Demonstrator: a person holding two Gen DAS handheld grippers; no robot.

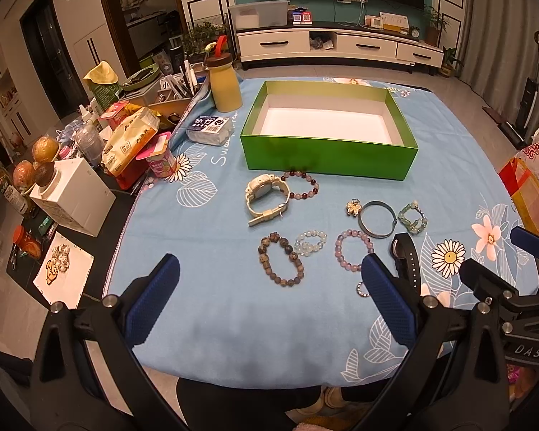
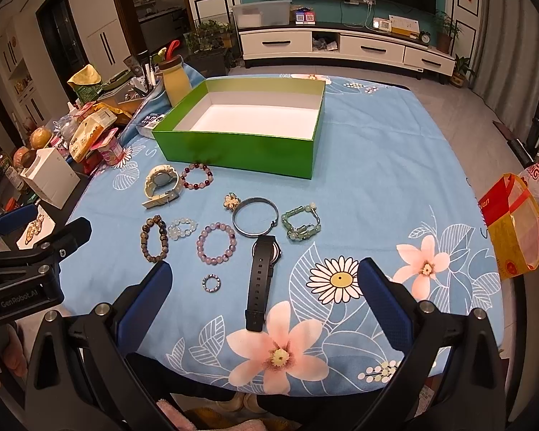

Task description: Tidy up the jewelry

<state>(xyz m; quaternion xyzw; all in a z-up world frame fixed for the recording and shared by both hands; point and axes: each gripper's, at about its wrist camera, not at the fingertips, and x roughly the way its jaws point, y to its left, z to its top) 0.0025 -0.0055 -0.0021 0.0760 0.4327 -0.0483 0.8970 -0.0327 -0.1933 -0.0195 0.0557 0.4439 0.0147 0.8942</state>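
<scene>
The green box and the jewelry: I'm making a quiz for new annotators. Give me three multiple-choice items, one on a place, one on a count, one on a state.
1. Where does the white watch lie?
A. In the box
B. On the cloth, before the box's left end
C. In a claw

2. How many watches are there?
A. One
B. Two
C. Four

3. What is the green box's state?
A. Open and empty
B. Lidded
C. Full of bracelets

Answers:
1 B, it sits on the blue cloth beside the red bead bracelet.
2 B, the white one and the black watch.
3 A, its white floor is bare.
</scene>
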